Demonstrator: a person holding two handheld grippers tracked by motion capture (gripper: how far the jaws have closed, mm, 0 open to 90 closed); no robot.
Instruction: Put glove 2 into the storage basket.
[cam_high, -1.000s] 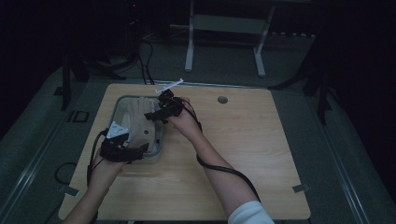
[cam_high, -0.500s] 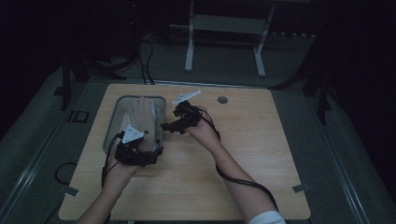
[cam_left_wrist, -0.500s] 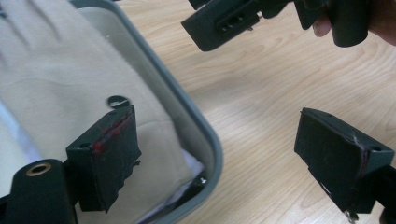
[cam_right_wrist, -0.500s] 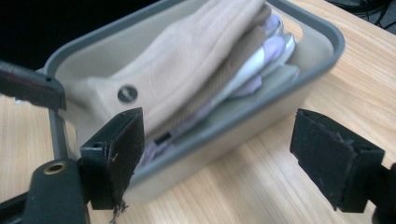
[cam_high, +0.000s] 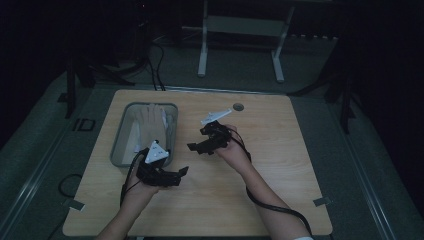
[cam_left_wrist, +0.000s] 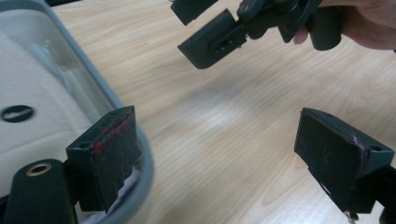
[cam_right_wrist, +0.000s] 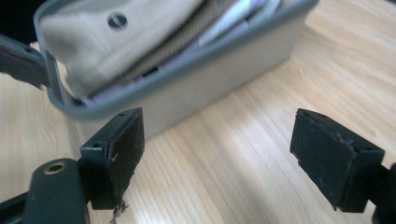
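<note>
Bin (cam_high: 119, 145): left-centre of frame on surface (cam_high: 280, 165), holding folded beige cloth (cam_high: 150, 120).
Left gripper (cam_high: 172, 175): below bin's lower right corner, jaws wide, empty.
Right gripper (cam_high: 197, 147): right of bin, jaws wide, empty.
Advice: approach from above, jaws inside rim, grip 1 cloth fold.

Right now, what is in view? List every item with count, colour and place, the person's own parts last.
Table: one, light wood, centre of the high view.
Bin: one, grey, on the table's left half.
Cloth: one, beige-white, folded inside the bin.
Round insert: one, grey, near the table's far edge.
Stand: one, white-legged, on the floor beyond the table.
Cables: several, black, on the floor at far left.
Left tool: one, black, jaws open, beside the bin's near corner.
Right tool: one, black, jaws open, right of the bin.
</note>
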